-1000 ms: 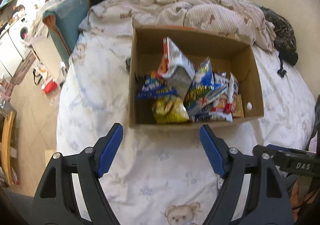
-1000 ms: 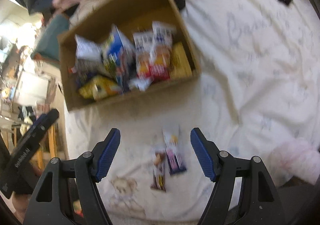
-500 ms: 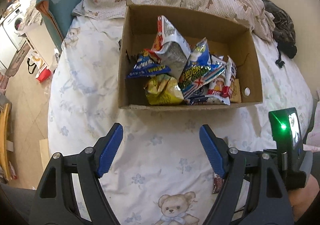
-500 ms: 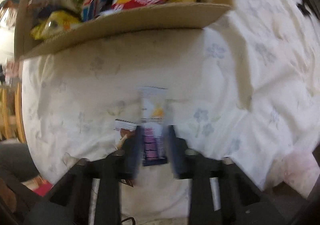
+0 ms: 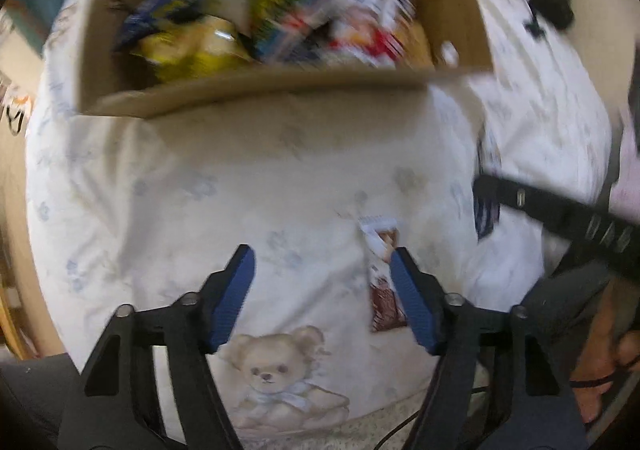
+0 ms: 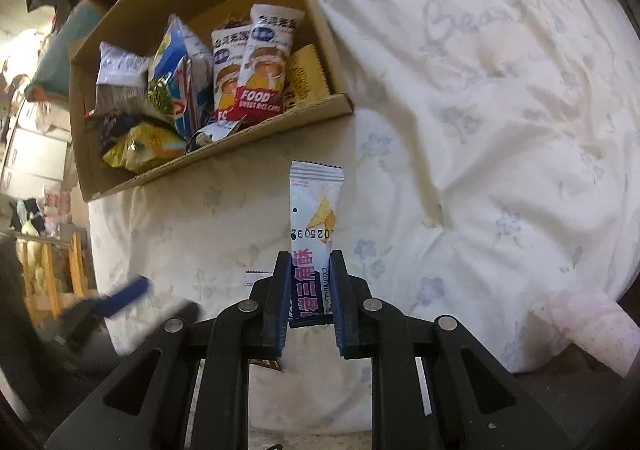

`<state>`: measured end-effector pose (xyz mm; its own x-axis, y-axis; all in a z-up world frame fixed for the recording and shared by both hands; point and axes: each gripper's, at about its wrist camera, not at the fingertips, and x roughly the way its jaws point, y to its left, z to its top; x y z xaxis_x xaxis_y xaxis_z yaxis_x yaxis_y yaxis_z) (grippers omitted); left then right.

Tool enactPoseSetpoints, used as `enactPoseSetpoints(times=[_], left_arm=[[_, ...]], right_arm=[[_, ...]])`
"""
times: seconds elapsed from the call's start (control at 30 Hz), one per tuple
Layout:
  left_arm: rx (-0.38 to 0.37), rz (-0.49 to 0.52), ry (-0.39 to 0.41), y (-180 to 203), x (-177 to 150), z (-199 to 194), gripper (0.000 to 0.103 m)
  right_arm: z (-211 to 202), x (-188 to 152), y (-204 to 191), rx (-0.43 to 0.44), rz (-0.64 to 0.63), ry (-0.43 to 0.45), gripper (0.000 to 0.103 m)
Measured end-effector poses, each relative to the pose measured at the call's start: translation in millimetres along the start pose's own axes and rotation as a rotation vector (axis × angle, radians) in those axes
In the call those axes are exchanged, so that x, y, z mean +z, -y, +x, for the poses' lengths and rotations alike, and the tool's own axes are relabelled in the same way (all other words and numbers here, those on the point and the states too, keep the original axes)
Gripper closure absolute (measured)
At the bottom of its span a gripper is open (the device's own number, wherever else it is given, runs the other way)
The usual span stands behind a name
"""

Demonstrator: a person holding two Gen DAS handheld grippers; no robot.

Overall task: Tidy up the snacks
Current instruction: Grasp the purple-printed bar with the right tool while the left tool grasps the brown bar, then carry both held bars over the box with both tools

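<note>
The right claw is pinching a slim white-and-purple snack packet by its lower end, the pads having just closed in on it; the rest of the wrapper stands up free above the fingertips. The left claw is half spread with nothing between the pads, and its jaws have just been narrowing. It hangs over the bedsheet, with a brown-and-white snack bar lying flat just inside its right-hand pad.

The step in hand looks like carrying the held packet to the cardboard box, which sits just beyond it on the bed and is already crowded with bags. The grip is low on a limp wrapper, so I would keep the packet upright and move it slowly so that it does not flop or slide out. It should clear the box's near wall fully before it is let go.

For the left claw, the bar lies off-centre; shifting toward it before closing would stop the pad from pinching sheet instead.

Inside the box, the open room seems to be at the left end and along the back wall; the right end is packed tight. The sheet in front of the box is otherwise bare, leaving easy room for both hands.
</note>
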<state>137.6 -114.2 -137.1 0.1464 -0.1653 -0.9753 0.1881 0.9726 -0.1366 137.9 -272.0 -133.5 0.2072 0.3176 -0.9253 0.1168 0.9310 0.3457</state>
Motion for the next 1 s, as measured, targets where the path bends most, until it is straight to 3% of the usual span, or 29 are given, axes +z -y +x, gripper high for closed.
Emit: enactPoseSetpoints(times=[0.27, 0.33, 0.4, 0.6, 0.83, 1.0], left_arm=[[0.057, 0.030, -0.065, 42.2, -20.9, 41.2, 0.042], [0.095, 0.074, -0.067, 50.6, -24.8, 50.2, 0.048], [0.137, 0.135, -0.056, 56.8, -28.7, 53.3, 0.089], [0.125, 0.087, 0.003, 37.2, -18.3, 21.6, 0.089], [0.167, -0.013, 0.062, -6.5, -4.0, -10.5, 0.089], [0.176, -0.091, 0.093, -43.6, 4.6, -34.5, 0.089]], right_arm=[[-20.7, 13.4, 11.8, 0.030, 0.030, 0.051, 0.084], [-23.2, 12.9, 10.4, 0.025, 0.026, 0.060, 0.084], [-22.8, 12.0, 8.8, 0.026, 0.019, 0.059, 0.084], [-25.0, 10.9, 3.4, 0.041, 0.000, 0.062, 0.084], [-22.0, 11.6, -11.8, 0.062, -0.032, 0.055, 0.084], [-28.7, 11.4, -24.1, 0.140, -0.043, 0.081, 0.084]])
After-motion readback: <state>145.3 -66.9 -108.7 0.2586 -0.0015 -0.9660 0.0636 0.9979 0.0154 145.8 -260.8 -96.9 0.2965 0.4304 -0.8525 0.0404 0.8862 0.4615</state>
